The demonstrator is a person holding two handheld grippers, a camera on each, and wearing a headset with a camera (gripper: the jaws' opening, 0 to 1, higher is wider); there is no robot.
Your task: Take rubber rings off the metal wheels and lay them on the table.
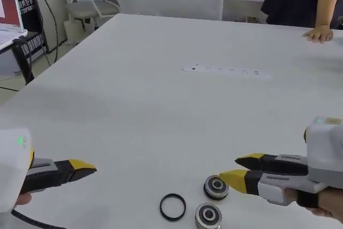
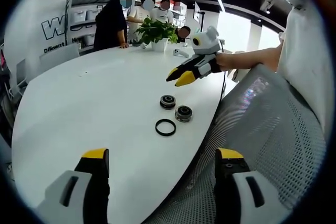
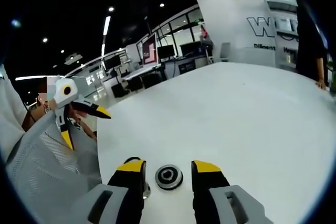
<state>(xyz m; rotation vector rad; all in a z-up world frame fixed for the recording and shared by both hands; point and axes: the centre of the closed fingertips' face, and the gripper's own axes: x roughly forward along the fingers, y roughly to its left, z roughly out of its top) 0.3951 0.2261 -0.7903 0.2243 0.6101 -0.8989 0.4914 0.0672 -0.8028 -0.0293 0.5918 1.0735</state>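
- Left gripper (image 2: 161,157): jaws were spread wide and held nothing. It sat at 8 o'clock in the head view, well apart from the parts. My read: it was standing by to steady a wheel.
- Rubber ring (image 1: 172,206): it lay flat on the table (image 1: 161,105) at 6 o'clock, on no wheel, so I judged one ring done.
- Near wheel (image 1: 208,215): it sat just beside the rubber ring, at the ring's 4 o'clock.
- Far wheel (image 1: 216,187): it sat at the near wheel's 12 o'clock, close but not touching. Both rims looked dark, so their rings were probably on, though I couldn't confirm it.
- Right gripper (image 1: 231,168): jaws were apart and empty, with the tips just at the far wheel's 3 o'clock. In the right gripper view that wheel sat centred between the jaws, which looked like a line-up to grab it next.
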